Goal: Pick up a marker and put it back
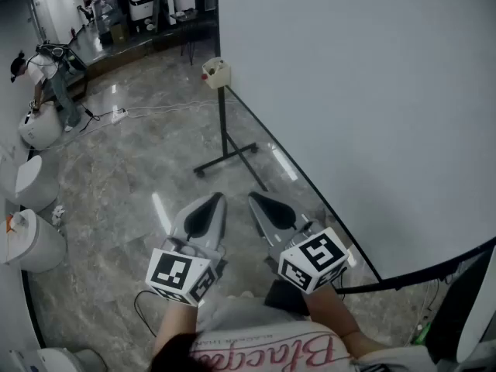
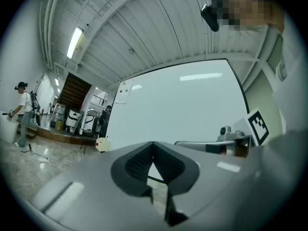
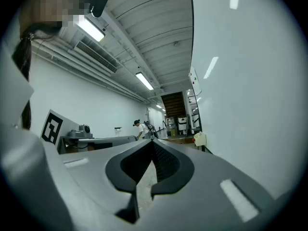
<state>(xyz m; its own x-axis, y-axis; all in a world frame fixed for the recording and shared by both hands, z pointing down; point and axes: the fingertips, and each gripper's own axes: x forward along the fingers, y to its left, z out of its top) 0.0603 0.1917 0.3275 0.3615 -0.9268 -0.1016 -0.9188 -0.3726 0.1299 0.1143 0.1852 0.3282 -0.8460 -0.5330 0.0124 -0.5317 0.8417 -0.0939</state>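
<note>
No marker shows clearly in any view. A small cream box (image 1: pixel 215 72) with a red spot hangs at the left edge of the big whiteboard (image 1: pixel 356 91); it also appears in the left gripper view, box (image 2: pixel 102 144), and in the right gripper view, box (image 3: pixel 199 138). My left gripper (image 1: pixel 213 201) and right gripper (image 1: pixel 256 198) are held side by side close to my body, well short of the box. Both point over the floor along the board. Each is shut with nothing between its jaws, as seen at the left gripper (image 2: pixel 153 146) and the right gripper (image 3: pixel 153 143).
The whiteboard's black stand foot (image 1: pixel 226 157) spreads over the marble floor ahead. A white cable (image 1: pixel 155 111) runs across the floor. White round containers (image 1: pixel 31 242) line the left side. A person (image 1: pixel 46 80) stands far back left by a low dark platform (image 1: pixel 132 41).
</note>
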